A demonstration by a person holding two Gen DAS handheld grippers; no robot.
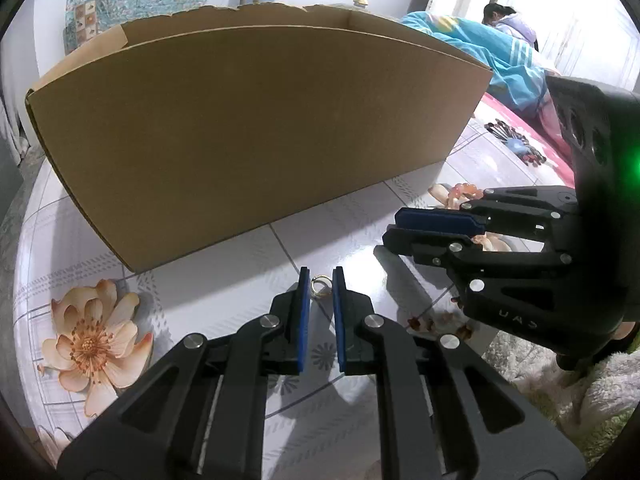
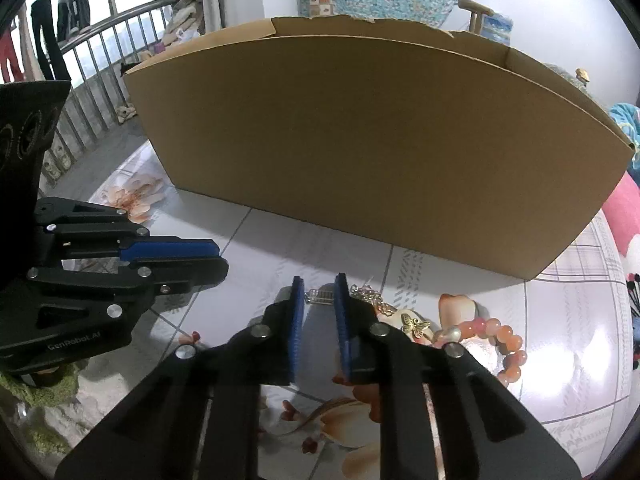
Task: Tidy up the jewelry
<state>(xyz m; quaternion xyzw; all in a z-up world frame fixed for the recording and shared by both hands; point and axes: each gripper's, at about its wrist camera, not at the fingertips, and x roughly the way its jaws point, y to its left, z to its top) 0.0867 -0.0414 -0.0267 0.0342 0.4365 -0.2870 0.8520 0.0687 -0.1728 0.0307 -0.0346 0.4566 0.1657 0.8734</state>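
A small gold ring [image 1: 321, 285] sits between the blue pads of my left gripper [image 1: 321, 278], which is shut on it just above the table in front of the cardboard box [image 1: 260, 140]. My right gripper [image 2: 319, 282] is shut on a silver chain [image 2: 320, 295]. The chain trails right to a gold butterfly charm [image 2: 416, 325]. An orange-pink bead bracelet [image 2: 508, 344] lies right of that gripper on the table. The left gripper [image 2: 218, 254] shows side-on in the right wrist view. In the left wrist view the right gripper [image 1: 394, 226] hides part of the beads [image 1: 460, 192].
The tall open box [image 2: 380, 152] walls off the far side of the floral tablecloth [image 1: 92, 340]. A fuzzy sleeve [image 1: 560, 368] is at the lower right. A person [image 1: 500, 16] lies under a blue blanket behind. A railing with hanging clothes [image 2: 100, 20] stands far left.
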